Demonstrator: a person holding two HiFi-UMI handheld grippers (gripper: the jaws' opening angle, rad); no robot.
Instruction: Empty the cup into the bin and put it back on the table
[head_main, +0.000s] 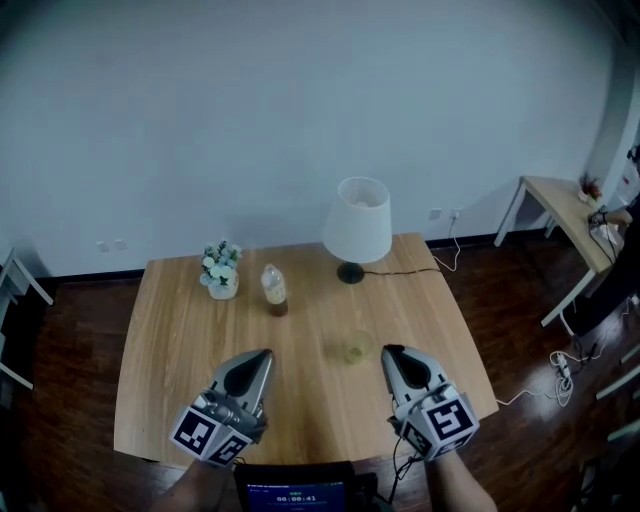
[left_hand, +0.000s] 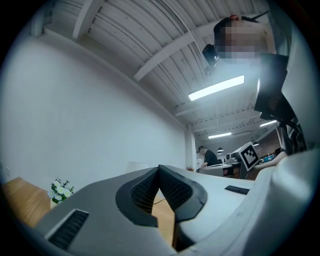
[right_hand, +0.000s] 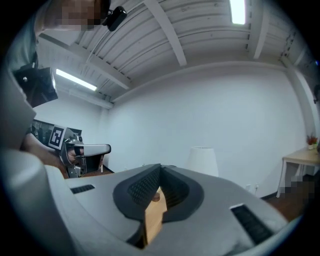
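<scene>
A small clear cup (head_main: 357, 347) stands on the wooden table (head_main: 180, 330), right of its middle and toward the front. My right gripper (head_main: 391, 352) hovers just right of the cup, apart from it, its jaws shut on nothing; its tips meet in the right gripper view (right_hand: 160, 167). My left gripper (head_main: 264, 356) is near the front edge, left of the cup, with its tips together (left_hand: 159, 170) and nothing between them. No bin is in view.
At the back of the table stand a white lamp (head_main: 358, 222), a small bottle (head_main: 274, 289) and a vase of flowers (head_main: 221, 268). A second table (head_main: 565, 205) is at the far right, with cables (head_main: 560, 365) on the dark floor. A screen (head_main: 295, 495) sits below the front edge.
</scene>
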